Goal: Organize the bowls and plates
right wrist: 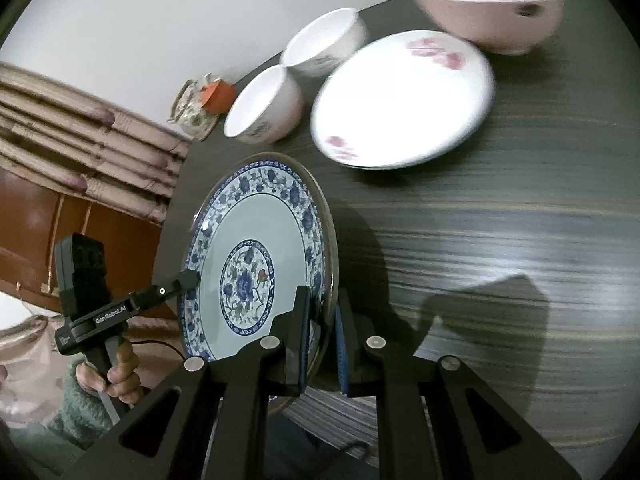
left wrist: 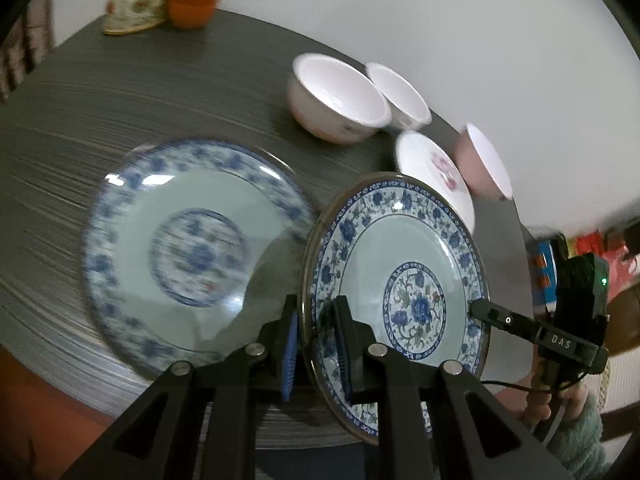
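Both your left tool (left wrist: 316, 344) and right tool (right wrist: 322, 344) clamp the blue-patterned plate (left wrist: 400, 264), tilted above the worktop (right wrist: 480, 240). Readable: "DAS", "GenRobot.AI".

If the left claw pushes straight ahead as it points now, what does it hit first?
Nothing new: the left claw is shut on the rim of the held plate. Beyond that, probably the white flowered plate, though depth is unclear.
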### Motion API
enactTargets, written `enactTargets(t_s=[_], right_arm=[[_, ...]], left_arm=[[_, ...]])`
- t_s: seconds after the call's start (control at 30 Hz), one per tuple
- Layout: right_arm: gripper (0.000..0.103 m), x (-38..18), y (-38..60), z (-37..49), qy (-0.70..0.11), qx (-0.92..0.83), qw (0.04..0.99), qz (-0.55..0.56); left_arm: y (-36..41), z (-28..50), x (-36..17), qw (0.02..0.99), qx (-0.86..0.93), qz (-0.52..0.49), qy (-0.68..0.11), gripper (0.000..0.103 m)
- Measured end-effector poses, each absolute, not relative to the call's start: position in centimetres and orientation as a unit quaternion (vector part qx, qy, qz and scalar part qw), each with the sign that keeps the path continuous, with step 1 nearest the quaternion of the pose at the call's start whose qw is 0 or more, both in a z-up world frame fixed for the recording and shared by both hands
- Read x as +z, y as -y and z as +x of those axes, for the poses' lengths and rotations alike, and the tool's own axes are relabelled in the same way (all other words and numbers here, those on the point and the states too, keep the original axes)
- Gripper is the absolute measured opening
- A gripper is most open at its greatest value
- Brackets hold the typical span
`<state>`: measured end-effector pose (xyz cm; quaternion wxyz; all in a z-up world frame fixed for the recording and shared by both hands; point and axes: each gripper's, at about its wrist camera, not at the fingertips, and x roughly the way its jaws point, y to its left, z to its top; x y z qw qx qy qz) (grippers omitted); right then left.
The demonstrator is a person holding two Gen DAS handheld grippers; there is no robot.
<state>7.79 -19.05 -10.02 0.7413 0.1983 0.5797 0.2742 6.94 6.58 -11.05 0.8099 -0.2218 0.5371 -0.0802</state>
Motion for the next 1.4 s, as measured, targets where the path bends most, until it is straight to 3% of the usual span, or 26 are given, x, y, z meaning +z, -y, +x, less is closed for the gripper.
enactTargets(t_s=[0.3,0.67,1.17,1.4], right_arm=[[0.013,-9.6,11.3,9.8,-0.580,0.306,0.733,0.181],[0.013,-11.0,4.5,12.0,-0.600,0.321,0.720,0.139],[0.016,-12.3,2.6,12.3,-0.609,0.298,0.728,0.098],[0.022,-11.4,0.9,11.5,-0.598,0.281,0.750,0.041]], left_arm=[[-14.0,6.4,-10.1,0.817,-0.021,-0.264,-0.512,0.016],[-19.8,6.0,-12.9,0.793,0.043,-0.313,-0.522,0.017],[-19.7,7.2,-15.1,0.778,0.044,-0.333,-0.532,0.015],[-20.7,6.8,-15.2,0.773,0.046,-0.355,-0.524,0.015]])
